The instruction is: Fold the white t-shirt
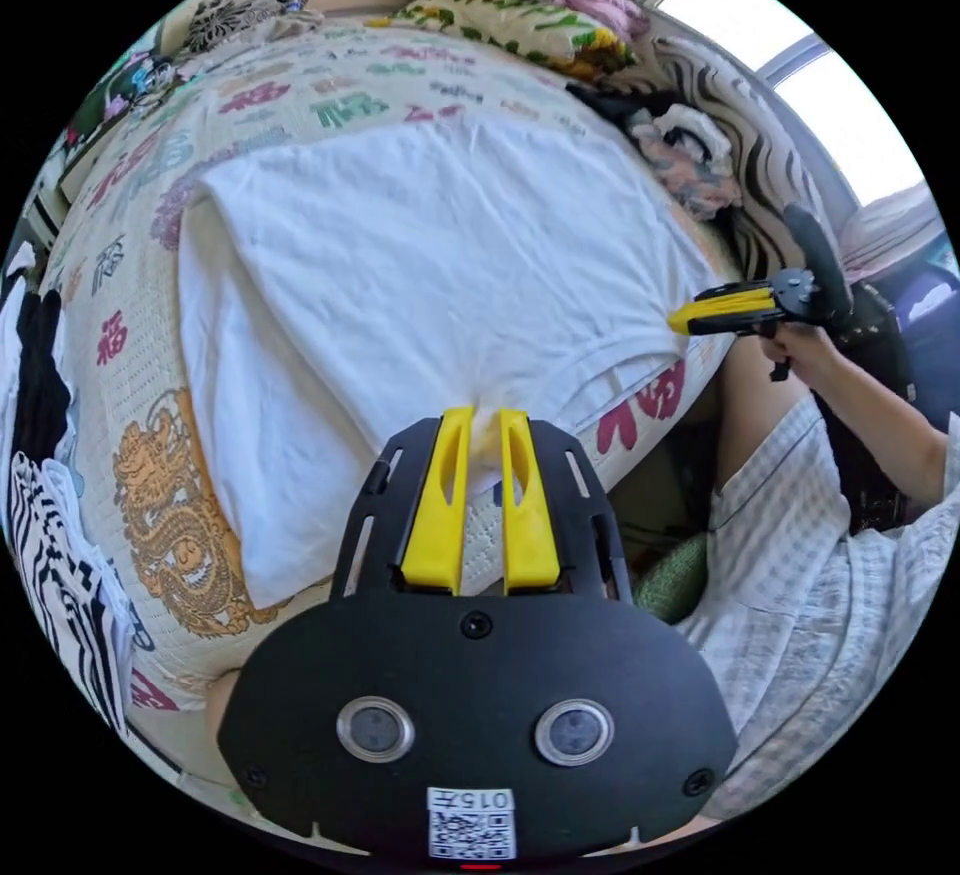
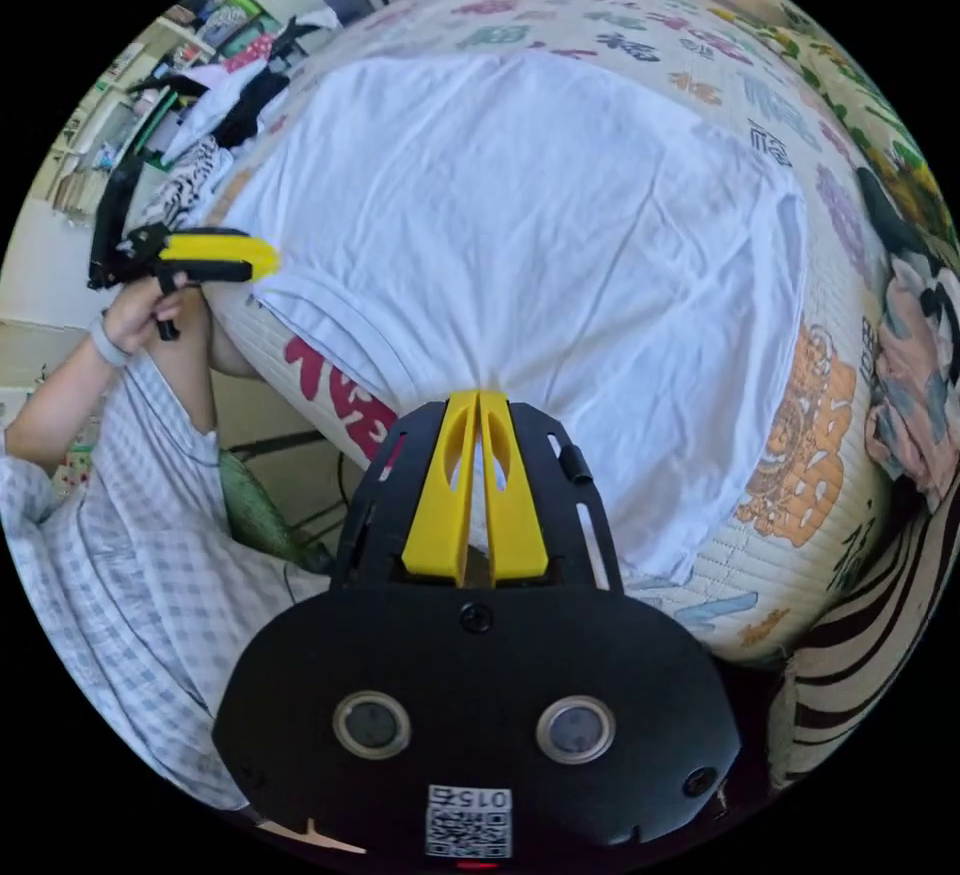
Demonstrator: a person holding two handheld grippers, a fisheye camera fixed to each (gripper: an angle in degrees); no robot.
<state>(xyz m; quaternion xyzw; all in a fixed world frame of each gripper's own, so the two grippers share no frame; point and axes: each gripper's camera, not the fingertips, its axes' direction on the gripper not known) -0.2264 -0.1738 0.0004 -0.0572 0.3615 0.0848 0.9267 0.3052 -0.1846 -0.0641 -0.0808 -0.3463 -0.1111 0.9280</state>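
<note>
White t-shirt: the white t-shirt (image 1: 420, 265) lies spread out flat on the bed, near the edge by the person. Its near hem is pulled up a little at 2 spots. In the right gripper view the shirt (image 2: 540, 245) covers much of the bed top.

Left gripper: the left gripper (image 1: 485, 415) has its 2 yellow jaws close together, with a bit of the shirt's hem pinched between the tips. In the right gripper view it (image 2: 265, 260) sits at the corner of the shirt, held in the person's hand (image 2: 140, 310).

Right gripper: the right gripper (image 2: 478, 397) has its 2 yellow jaws pressed together on the shirt's hem, and the cloth bunches up at the tips. In the left gripper view it (image 1: 685, 318) touches the other corner of the hem, held in a hand (image 1: 800, 345).

Bed: the bed cover (image 1: 150, 475) is pale, with coloured signs and an orange dragon picture on it.

Pillows: flowered pillows (image 1: 510, 15) lie at the far end of the bed.

Other clothes: a heap of clothes (image 1: 680, 150) lies beside the shirt, near the window (image 1: 800, 75). More clothes (image 1: 50, 515) hang at the other side of the bed.

Person: the person wears a pale checked top (image 2: 120, 555) and stands at the edge of the bed.
</note>
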